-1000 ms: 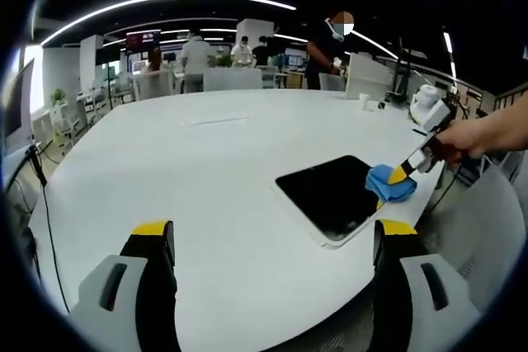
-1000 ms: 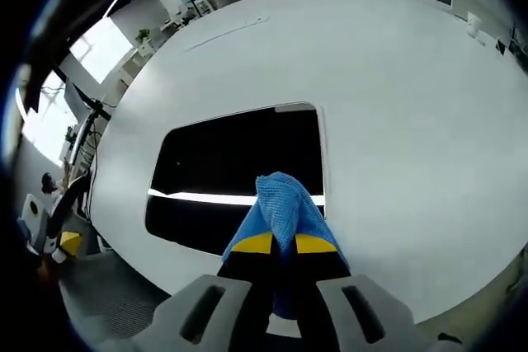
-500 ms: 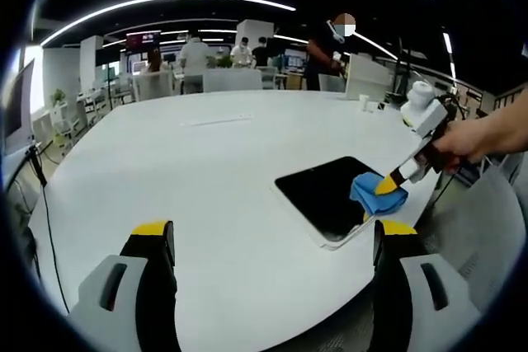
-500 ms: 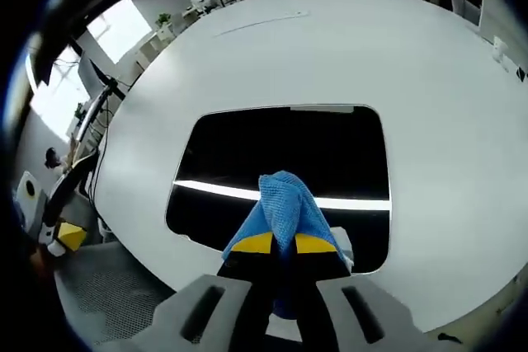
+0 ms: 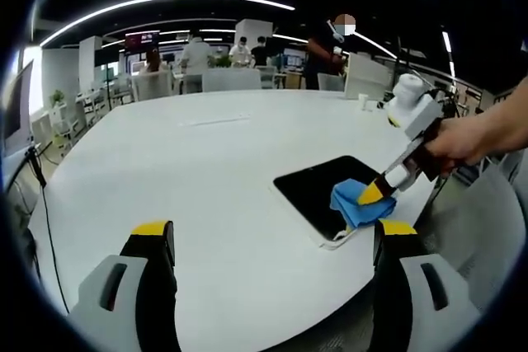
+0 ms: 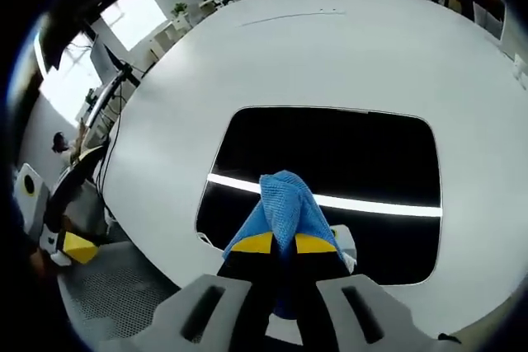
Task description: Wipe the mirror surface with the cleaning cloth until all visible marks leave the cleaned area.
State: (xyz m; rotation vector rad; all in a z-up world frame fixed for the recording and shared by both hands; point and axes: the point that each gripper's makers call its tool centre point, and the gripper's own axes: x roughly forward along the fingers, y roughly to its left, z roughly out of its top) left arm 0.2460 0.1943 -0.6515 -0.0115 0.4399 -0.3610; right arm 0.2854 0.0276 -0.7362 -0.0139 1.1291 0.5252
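Right gripper [image 6: 283, 243]: jaws drawn together, yellow-tipped, clenched on a blue cleaning cloth [image 6: 285, 208] whose bunched fold rises just ahead of the tips. Cloth presses on the near edge of the mirror [image 6: 346, 166], a dark rounded rectangle with a pale frame, lying flat directly ahead of the jaws; a bright strip of reflected light crosses the glass just beyond the cloth. Mirror rests on a large white table [image 6: 289, 55] that stretches ahead of and to either side of the gripper. Left gripper [image 5: 273, 228]: jaws spread wide, yellow-tipped, holding nothing and touching nothing, poised above the white table [image 5: 181, 171]. Ahead and to its right, the mirror [image 5: 318, 191] lies near the table edge, with the cleaning cloth [image 5: 356, 200] on its near right corner, gripped by the right gripper [image 5: 371, 194] and a person's hand [image 5: 452, 142] behind it. Farther off, beyond the table: chairs [image 5: 231, 79], standing people [image 5: 328, 45].
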